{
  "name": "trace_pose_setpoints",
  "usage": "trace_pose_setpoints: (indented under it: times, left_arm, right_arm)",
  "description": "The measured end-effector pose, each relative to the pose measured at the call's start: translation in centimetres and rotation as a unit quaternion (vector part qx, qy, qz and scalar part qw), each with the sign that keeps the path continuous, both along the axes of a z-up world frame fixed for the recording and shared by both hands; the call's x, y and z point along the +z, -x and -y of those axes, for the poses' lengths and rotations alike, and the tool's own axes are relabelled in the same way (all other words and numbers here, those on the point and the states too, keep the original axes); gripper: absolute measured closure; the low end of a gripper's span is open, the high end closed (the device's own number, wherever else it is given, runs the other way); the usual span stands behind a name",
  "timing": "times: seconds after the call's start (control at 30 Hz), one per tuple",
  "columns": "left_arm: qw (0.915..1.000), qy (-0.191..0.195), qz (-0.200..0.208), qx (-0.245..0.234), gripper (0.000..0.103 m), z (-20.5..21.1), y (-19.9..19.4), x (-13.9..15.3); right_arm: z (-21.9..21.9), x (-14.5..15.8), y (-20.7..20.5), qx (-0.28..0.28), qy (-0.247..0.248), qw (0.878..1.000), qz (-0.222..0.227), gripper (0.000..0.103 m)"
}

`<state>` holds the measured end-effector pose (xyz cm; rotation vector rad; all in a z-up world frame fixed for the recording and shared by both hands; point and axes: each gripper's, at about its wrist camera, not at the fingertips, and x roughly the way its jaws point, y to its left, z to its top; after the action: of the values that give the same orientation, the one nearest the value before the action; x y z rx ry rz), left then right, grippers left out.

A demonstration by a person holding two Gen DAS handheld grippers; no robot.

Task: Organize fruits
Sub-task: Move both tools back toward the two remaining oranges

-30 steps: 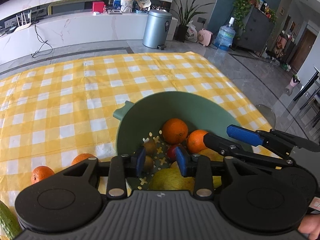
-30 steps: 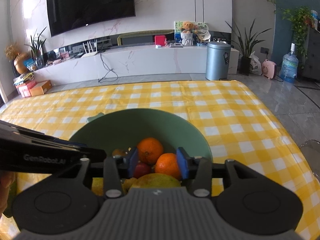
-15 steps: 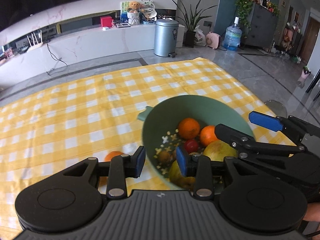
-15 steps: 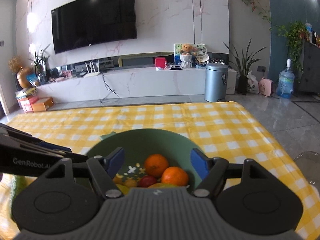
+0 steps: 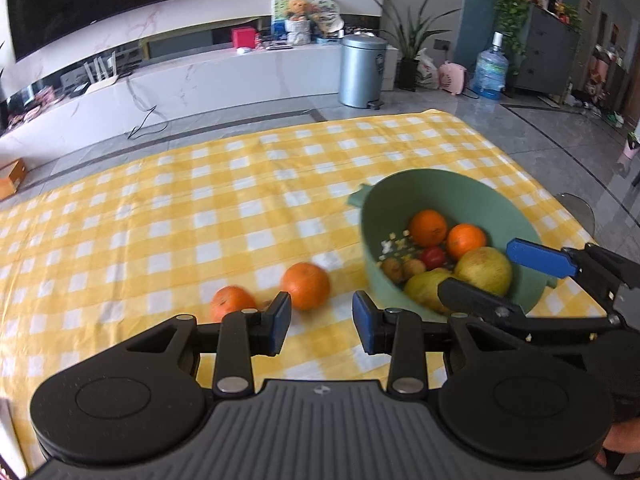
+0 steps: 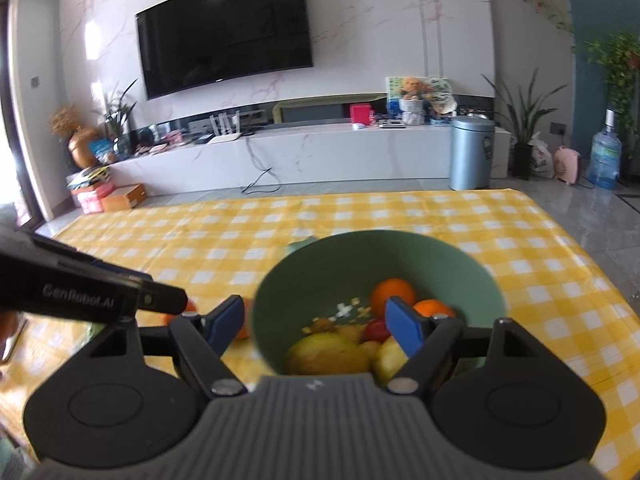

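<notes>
Oranges (image 5: 305, 285) lie just ahead of your released, empty left gripper (image 5: 322, 322); right gripper (image 6: 316, 326) gapes over the bowl (image 6: 472, 280).

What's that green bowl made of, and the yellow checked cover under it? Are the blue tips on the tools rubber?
The green bowl looks like matte plastic: even colour, thin rim, moulded tab handle. The checked cover seems soft cloth or vinyl, lying with faint creases. The blue tips look like rubbery or plastic pads; their dull finish leaves it open.
</notes>
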<state>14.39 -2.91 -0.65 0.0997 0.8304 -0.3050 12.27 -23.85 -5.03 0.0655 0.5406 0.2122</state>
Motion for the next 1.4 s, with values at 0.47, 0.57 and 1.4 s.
trace_pose_setpoints:
  times: [0.47, 0.57, 1.4]
  left_arm:
    - [0.9999, 0.009, -0.001, 0.009, 0.061, -4.1, 0.2, -0.9]
    - [0.9999, 0.01, -0.005, 0.013, 0.061, -4.8, -0.2, -1.3]
    - [0.9964, 0.062, -0.052, 0.025, 0.061, -8.6, -3.7, -6.3]
  right_arm:
    - [-6.6, -0.3, 1.5, 0.085, 0.042, 0.995, 0.008, 0.034]
    - [-7.6, -0.5, 1.2, 0.095, 0.052, 0.994, 0.007, 0.036]
    - [-12.9, -4.2, -4.8, 0.154, 0.18, 0.971, -0.013, 0.057]
